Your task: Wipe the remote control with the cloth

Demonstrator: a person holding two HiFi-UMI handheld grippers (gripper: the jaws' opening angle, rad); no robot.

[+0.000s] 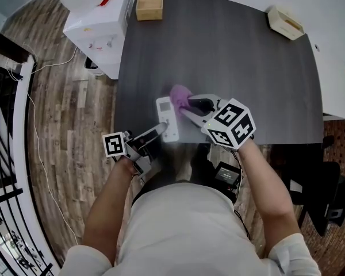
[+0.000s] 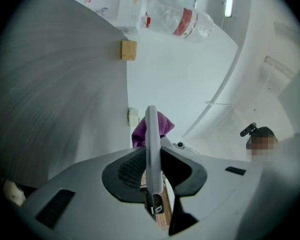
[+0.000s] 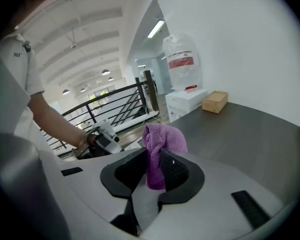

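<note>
Dark desk (image 1: 259, 73), near edge. My left gripper (image 1: 155, 134) pinches the remote control (image 1: 167, 117) by its near end only. My right gripper (image 1: 191, 106) clamps the bunched cloth (image 1: 179, 95) just beside it. Risk: wiping pressure could pivot the remote or slip it loose.

White remote control (image 1: 167, 118), clamped in left tool (image 1: 160, 131), above the table's (image 1: 247, 68) near edge. Purple cloth (image 1: 180, 95), bunched in right tool (image 1: 190, 106), farther over the table.
</note>
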